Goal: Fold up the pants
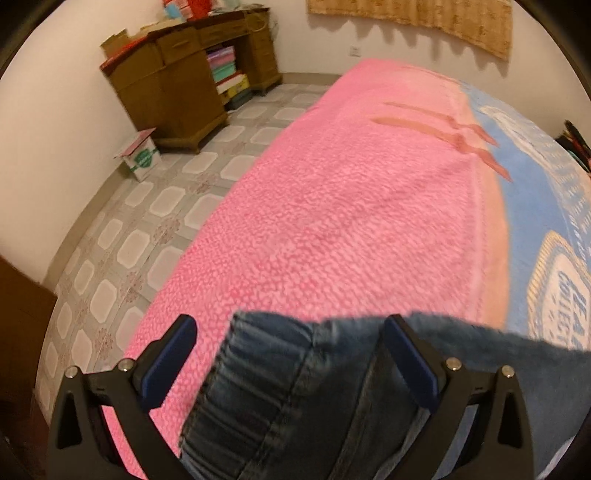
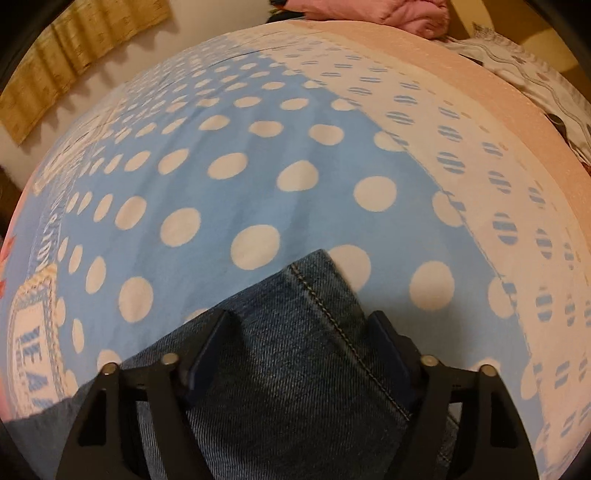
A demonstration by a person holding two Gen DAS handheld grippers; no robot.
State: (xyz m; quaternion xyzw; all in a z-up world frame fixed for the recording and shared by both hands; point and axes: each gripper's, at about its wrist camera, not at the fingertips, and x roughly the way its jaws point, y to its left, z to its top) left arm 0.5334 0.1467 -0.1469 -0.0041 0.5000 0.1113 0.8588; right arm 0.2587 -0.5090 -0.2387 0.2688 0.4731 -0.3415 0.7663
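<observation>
Dark blue denim pants (image 1: 295, 391) lie on the bed. In the left wrist view their gathered elastic waistband lies on a pink fleece blanket (image 1: 351, 206), between the fingers of my open left gripper (image 1: 291, 328), which hovers over it. In the right wrist view a leg end of the pants (image 2: 295, 350), with a stitched seam, lies on the blue polka-dot sheet (image 2: 258, 177). My right gripper (image 2: 299, 321) is open, its fingers either side of the leg end.
A wooden desk (image 1: 184, 81) with coloured boxes stands at the far wall. A small cardboard box (image 1: 142, 155) sits on the tiled floor left of the bed. A pink bundle (image 2: 406, 14) and a patterned cloth (image 2: 517, 66) lie at the bed's far end.
</observation>
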